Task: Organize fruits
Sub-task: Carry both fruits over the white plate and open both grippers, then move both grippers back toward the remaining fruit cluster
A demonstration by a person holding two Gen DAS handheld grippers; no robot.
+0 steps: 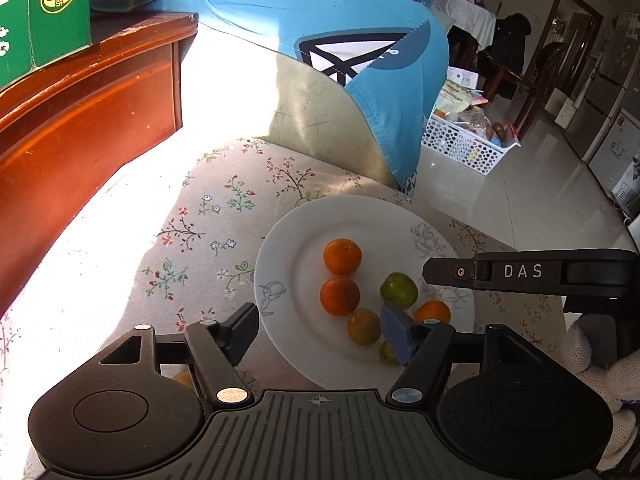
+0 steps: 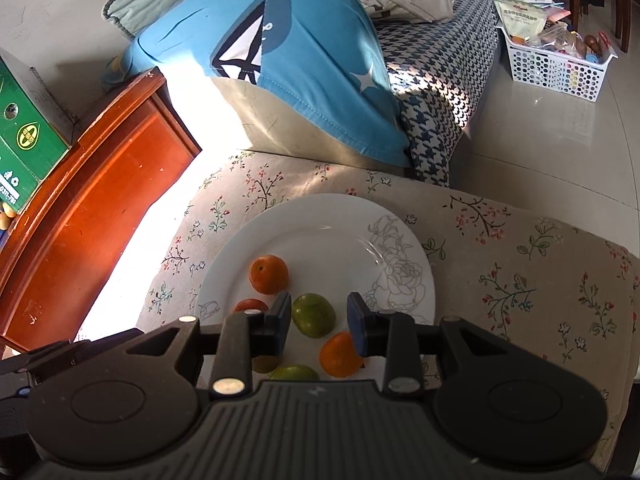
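Observation:
A white plate (image 1: 280,280) (image 2: 340,232) with a rose outline lies on a floral cloth and carries several small citrus fruits. In the left wrist view I see two oranges (image 1: 342,256), a green fruit (image 1: 399,290) and a yellowish one (image 1: 363,326). My left gripper (image 1: 322,334) stands wide open over the plate's near side, its pads touching nothing. My right gripper (image 2: 319,322) is open, and the green fruit (image 2: 314,314) lies on the plate between its fingers, with a gap at the right pad. An orange (image 2: 340,354) sits under its right finger.
A red-brown wooden cabinet (image 1: 80,128) with a green box (image 1: 44,12) stands at the left. A blue cushion (image 1: 320,60) lies behind the plate. A white perforated basket (image 1: 464,140) of goods sits on the tiled floor. The cloth's edge drops off at the right.

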